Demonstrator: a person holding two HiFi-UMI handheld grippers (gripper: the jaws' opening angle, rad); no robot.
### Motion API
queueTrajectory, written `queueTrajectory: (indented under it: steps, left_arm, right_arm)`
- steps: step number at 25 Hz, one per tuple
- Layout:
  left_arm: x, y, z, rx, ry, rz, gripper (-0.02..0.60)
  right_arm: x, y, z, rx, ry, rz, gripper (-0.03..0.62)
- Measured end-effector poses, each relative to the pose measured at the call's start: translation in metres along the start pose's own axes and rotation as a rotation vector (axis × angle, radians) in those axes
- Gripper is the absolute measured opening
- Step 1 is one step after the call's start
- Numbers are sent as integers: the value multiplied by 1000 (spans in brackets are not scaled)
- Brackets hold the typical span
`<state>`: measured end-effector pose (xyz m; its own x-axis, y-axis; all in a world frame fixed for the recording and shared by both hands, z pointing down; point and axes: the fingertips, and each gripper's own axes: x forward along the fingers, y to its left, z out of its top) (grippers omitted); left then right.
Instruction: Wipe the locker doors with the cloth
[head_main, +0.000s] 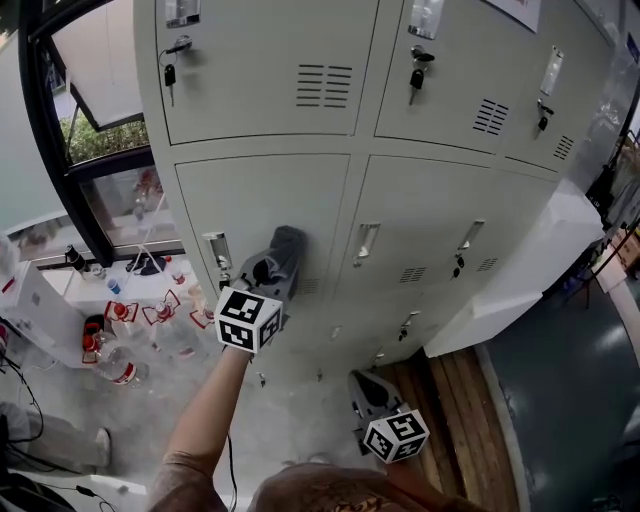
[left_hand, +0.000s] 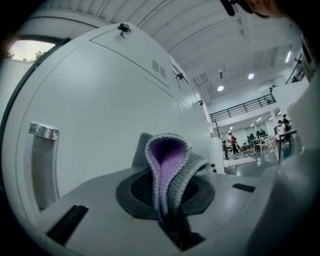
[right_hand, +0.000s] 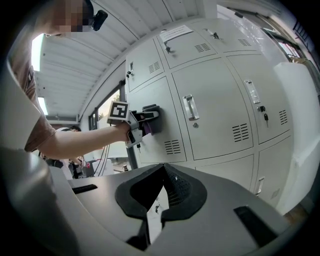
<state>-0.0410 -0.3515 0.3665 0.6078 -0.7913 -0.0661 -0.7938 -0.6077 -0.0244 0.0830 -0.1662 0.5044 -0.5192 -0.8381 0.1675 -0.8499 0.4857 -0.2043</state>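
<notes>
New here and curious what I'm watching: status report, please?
Left gripper shut on grey cloth, held against a locker door. Right gripper shut, empty, hanging low. Door handle close beside the cloth.

The cloth is gray and fuzzy outside and purple inside. It is folded over. My left fingers pinch it tight in the middle, and the fold sticks up past my fingertips. The side far from me touches a locker door. That door is pale gray and shut. Its silver handle sits left of my fingers. More shut doors are above and to the right, with keys hanging in some locks.
</notes>
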Motion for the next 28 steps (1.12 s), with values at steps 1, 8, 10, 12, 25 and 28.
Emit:
queueTrajectory:
  steps: [1, 8, 10, 12, 25, 28]
  left_arm:
    - [5, -5, 0, -3, 0, -9, 41]
    - [34, -35, -2, -22, 5, -55, 41]
    - [41, -43, -6, -29, 18, -67, 41]
    - [45, -52, -10, -30, 31, -85, 41]
    - [4, -60, -18, -80, 1, -54, 41]
    - [-17, -48, -23, -73, 3, -6, 41]
  right_arm:
    - [-1, -1, 0, 0, -1, -4, -2]
    - [-14, -11, -1, 6, 0, -43, -2]
    - [-17, -14, -2, 6, 0, -51, -2]
    - [-19, -15, -1, 7, -4, -56, -2]
    - [-18, -15, -2, 23, -10, -31, -2]
    - [-14, -10, -3, 21, -7, -9, -2]
